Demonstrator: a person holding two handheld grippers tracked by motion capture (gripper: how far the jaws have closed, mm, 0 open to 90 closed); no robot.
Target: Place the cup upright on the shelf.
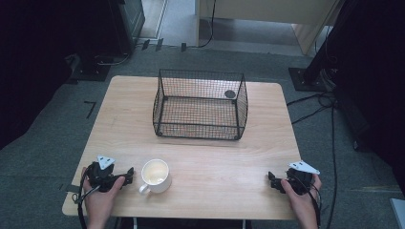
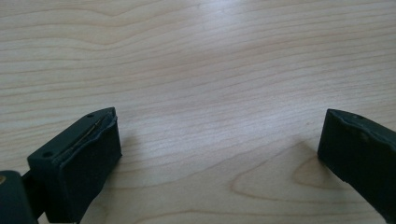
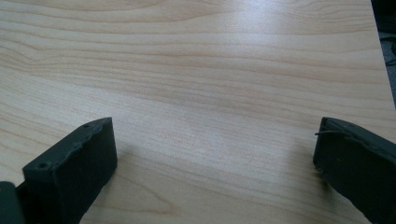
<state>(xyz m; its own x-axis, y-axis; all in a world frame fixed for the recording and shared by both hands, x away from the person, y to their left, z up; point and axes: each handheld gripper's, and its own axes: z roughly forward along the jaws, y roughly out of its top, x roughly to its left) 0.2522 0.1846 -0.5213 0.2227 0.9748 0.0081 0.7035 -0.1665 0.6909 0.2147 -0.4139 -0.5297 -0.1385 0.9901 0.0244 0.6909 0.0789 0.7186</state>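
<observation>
bare table midway, basket behind

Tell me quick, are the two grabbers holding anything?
Left gripper: open, holding nothing.
Right gripper: open, holding nothing.

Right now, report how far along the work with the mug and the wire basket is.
Nothing looks done: the white mug stands on the table, outside the wire basket. Both the left hand-held gripper and right hand-held gripper are open, holding nothing. Grasping and moving the mug likely remain.
</observation>
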